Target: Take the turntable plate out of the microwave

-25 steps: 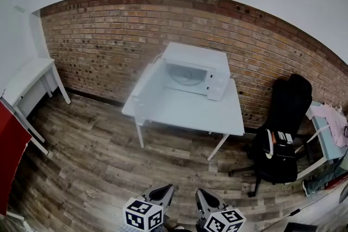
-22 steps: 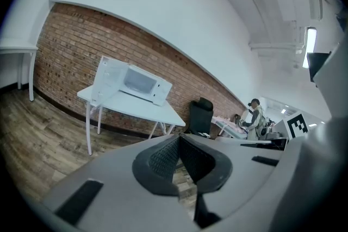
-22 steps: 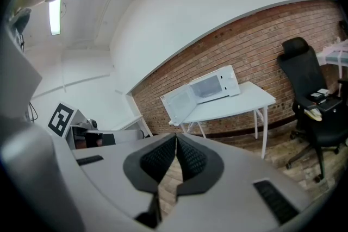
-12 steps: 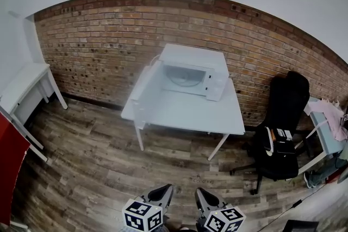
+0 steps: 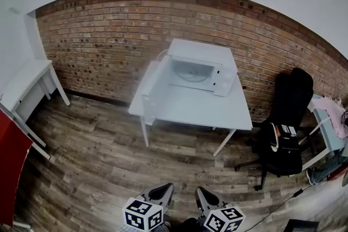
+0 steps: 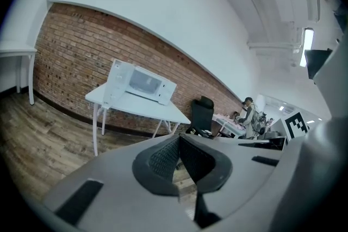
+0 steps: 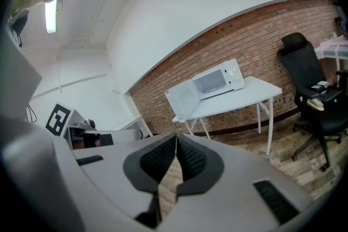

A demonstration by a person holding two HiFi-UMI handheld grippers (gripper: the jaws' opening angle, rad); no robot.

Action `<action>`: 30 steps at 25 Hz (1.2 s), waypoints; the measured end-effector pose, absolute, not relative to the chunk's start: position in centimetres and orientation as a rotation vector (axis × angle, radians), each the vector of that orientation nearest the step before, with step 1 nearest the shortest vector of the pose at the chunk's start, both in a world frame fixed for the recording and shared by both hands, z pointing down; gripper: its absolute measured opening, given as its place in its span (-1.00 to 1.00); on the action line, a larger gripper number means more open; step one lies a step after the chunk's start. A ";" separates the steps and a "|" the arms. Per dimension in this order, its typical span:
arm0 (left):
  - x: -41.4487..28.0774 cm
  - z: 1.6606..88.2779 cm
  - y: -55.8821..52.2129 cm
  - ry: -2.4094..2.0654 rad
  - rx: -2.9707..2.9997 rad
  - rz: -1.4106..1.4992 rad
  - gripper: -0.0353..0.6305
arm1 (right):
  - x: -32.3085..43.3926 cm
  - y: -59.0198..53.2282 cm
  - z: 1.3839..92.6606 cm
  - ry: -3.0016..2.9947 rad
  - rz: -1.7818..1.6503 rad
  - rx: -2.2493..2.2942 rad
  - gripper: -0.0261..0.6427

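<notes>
A white microwave (image 5: pixel 200 65) stands at the back of a white table (image 5: pixel 190 108) against the brick wall, its door (image 5: pixel 153 83) swung open to the left. Inside its cavity the pale round turntable plate (image 5: pixel 191 75) shows faintly. My left gripper (image 5: pixel 165 189) and right gripper (image 5: pixel 202 193) sit side by side at the bottom edge of the head view, far from the table, over the wooden floor. Both are shut with nothing between the pads. The left gripper (image 6: pixel 179 150) looks toward the microwave (image 6: pixel 139 83). The right gripper (image 7: pixel 175 156) faces the microwave (image 7: pixel 216 81) and its open door (image 7: pixel 182 99).
A black office chair (image 5: pixel 286 130) stands right of the table. Further right is a desk with pink cloth (image 5: pixel 330 117). A white side table (image 5: pixel 27 81) and a red panel (image 5: pixel 8 168) are at the left. A person (image 6: pixel 249 112) stands far off in the left gripper view.
In the head view the table and microwave have drifted right and grown slightly larger. Both grippers stay shut at the bottom edge.
</notes>
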State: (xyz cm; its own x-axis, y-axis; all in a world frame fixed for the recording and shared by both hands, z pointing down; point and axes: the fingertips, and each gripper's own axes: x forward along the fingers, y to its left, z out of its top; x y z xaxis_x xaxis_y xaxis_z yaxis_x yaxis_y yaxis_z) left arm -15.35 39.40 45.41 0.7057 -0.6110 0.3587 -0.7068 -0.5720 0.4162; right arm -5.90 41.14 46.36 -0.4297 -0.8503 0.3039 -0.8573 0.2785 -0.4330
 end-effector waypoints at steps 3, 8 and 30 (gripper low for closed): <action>-16.2 45.9 39.3 -1.011 2.356 0.241 -0.86 | -6.6 41.1 46.6 -2.496 0.874 1.665 -0.86; -16.1 46.7 38.2 -1.006 2.344 0.252 -0.86 | -6.2 40.1 47.5 -2.477 0.898 1.676 -0.86; -5.7 47.6 17.4 -1.121 2.269 0.250 -0.86 | 4.3 17.9 48.4 -2.527 0.945 1.526 -0.86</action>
